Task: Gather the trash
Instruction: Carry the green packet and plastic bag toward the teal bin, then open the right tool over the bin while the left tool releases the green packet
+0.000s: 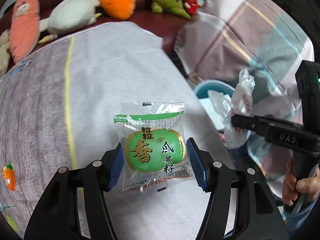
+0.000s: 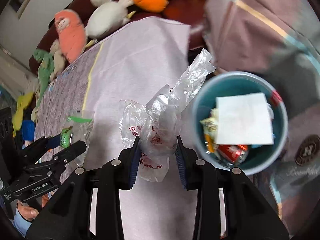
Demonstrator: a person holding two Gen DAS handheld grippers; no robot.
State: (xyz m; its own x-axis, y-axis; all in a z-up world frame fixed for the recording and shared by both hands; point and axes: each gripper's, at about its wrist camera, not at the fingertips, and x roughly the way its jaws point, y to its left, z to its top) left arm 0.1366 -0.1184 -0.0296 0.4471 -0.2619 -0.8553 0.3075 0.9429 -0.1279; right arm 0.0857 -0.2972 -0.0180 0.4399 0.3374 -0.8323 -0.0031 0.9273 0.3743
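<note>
Green snack packet (image 1: 154, 152) in left claw (image 1: 155, 160)

Two hand-held grippers: left (image 1: 155, 161), right (image 2: 158, 156). One snack packet (image 1: 154, 150). One plastic bag (image 2: 160, 124). One bin (image 2: 280, 108).

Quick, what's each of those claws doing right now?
Left gripper: closed on a green snack packet.
Right gripper: closed on a crumpled clear plastic bag.

The bin (image 2: 240, 84) stands right of the bed (image 2: 140, 60), with a paper sheet (image 2: 244, 118) and wrappers (image 2: 230, 152) in it. Plush toys (image 2: 112, 18) line the bed's far edge. A blanket (image 2: 260, 20) lies behind the bin.
</note>
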